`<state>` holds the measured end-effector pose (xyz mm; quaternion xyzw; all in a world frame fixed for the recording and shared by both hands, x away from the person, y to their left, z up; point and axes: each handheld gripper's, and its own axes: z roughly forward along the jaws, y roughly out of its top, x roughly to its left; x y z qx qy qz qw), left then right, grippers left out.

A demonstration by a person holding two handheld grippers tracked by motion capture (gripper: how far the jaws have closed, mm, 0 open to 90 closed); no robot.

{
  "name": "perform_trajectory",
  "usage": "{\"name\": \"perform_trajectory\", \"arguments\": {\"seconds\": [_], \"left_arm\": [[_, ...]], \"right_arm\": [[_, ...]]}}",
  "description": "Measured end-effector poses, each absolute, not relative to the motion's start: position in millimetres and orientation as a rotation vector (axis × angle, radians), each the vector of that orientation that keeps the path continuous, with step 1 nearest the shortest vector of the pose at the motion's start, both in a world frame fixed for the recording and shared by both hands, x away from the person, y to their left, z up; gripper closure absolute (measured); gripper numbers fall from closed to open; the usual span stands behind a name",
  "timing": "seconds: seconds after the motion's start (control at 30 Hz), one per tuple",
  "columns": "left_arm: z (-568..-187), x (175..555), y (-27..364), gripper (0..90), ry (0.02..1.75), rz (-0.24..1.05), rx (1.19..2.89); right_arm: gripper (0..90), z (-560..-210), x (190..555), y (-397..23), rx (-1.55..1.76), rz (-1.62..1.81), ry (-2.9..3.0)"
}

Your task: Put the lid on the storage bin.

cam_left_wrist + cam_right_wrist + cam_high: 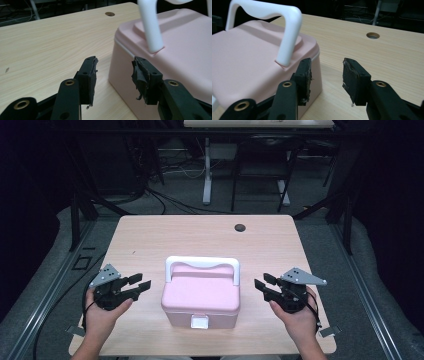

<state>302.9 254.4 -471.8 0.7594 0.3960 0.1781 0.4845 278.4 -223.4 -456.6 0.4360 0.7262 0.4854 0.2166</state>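
Observation:
A pink box (201,296) with a white handle (202,263) raised over its lid and a white front latch (200,322) stands near the table's front edge. My left gripper (140,284) is open just left of the box, jaws pointing at its left side; in the left gripper view the box's corner (117,50) lies beyond the gap in my left gripper (114,72). My right gripper (264,283) is open just right of the box. In the right gripper view my right gripper (326,75) has its left jaw beside the box wall (315,75). Neither gripper holds anything.
The light wooden table (165,240) has a round cable hole (240,227) at its back right. Beyond it are a dark floor with cables and the white legs of another desk (207,175). Metal rails run along both sides of the table.

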Motion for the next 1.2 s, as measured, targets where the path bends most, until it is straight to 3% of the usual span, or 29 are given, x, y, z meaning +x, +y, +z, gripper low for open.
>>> {"name": "perform_trajectory", "arguments": {"seconds": [0.57,1.2], "left_arm": [[-503.6,302.9,282.1,50.4,1.087,0.448,1.814],[-527.3,303.7,278.0,50.1,1.108,0.44,1.852]], "right_arm": [[51.3,-493.0,277.7,-243.1,1.324,1.268,1.924],[49.3,-527.5,277.3,-251.6,1.362,1.206,1.891]]}}
